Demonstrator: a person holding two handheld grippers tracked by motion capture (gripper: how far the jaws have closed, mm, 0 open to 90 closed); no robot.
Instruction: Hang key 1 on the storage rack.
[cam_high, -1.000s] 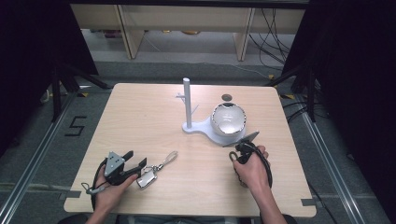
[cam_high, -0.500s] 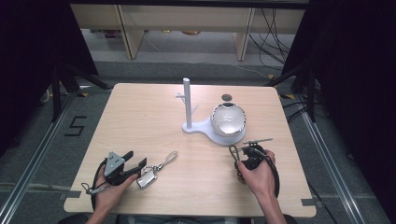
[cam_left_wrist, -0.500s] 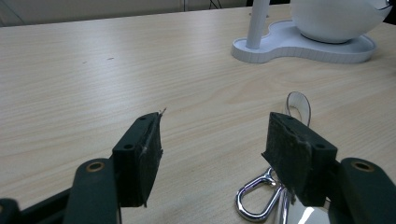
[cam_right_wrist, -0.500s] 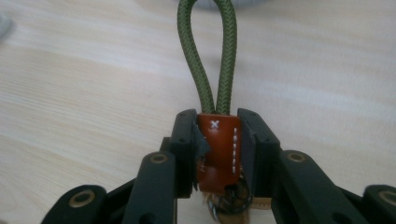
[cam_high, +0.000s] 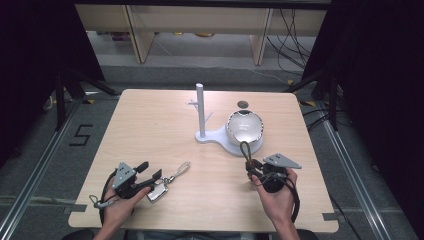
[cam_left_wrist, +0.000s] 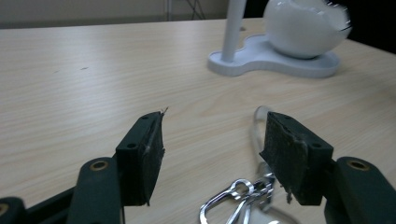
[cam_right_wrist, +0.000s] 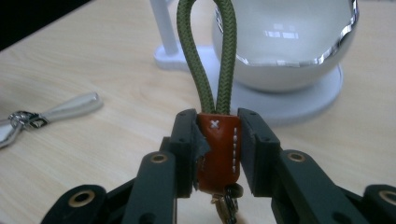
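Right tool (cam_right_wrist: 215, 154): clamped on the brown tab of the green-looped keychain (cam_right_wrist: 208, 56), now drawn back from the white stand (cam_high: 227, 137), loop up. Left tool (cam_left_wrist: 212, 154): wide, jaws just narrowing slightly, silver keyring (cam_left_wrist: 238, 198) lying unpinched between them on the bench (cam_high: 150, 120). Hanging likely next.

Open tongs (cam_left_wrist: 212, 154) over silver keyring (cam_left_wrist: 238, 198)

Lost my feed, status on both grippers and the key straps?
Right gripper shut on green-loop strap, near white bowl. Left gripper open over silver keyring. Nothing in the way.
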